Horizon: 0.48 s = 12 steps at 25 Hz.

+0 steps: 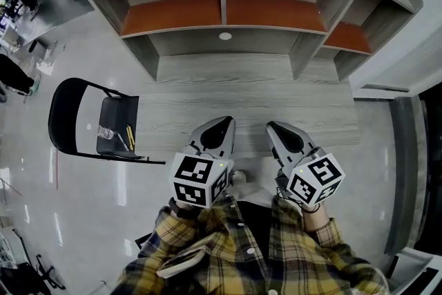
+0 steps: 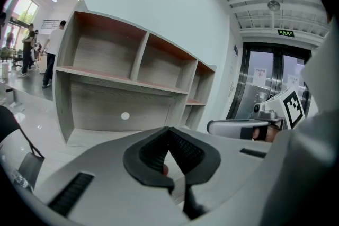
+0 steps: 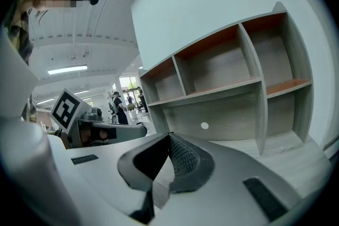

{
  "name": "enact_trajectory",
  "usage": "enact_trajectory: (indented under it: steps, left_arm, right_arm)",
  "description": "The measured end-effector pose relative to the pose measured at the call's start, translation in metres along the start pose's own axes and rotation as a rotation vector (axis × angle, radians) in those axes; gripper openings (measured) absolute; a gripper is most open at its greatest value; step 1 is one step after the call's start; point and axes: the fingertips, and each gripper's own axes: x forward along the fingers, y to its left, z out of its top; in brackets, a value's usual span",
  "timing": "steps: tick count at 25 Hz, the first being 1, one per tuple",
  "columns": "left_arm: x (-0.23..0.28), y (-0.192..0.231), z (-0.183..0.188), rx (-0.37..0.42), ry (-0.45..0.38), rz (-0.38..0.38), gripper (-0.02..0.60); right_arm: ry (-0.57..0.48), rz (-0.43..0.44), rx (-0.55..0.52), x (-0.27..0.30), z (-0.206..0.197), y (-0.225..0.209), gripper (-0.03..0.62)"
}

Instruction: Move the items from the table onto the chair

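Though the left tool (image 2: pixel 169 130) and right tool (image 3: pixel 169 137) are clenched empty, the head view's chair (image 1: pixel 69 110) escapes the right gripper view.

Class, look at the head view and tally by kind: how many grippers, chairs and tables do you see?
Grippers: 2, the left gripper and the right gripper
Chairs: 1, the chair
Tables: 1, the table
Total: 4

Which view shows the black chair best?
The head view: the whole chair from above, with a clear bottle and a thin yellow item on its seat. The left gripper view catches only a sliver at its left edge; the right gripper view shows none.
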Motion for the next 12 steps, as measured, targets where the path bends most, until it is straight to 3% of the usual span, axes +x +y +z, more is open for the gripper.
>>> enact_trajectory:
  steps: [12]
  left_arm:
    - [0.0073,0.0079,0.0032,-0.001,-0.006,0.004,0.003]
  right_arm:
    - [-0.019,-0.02,-0.004,0.0,0.0044,-0.0087,0.017]
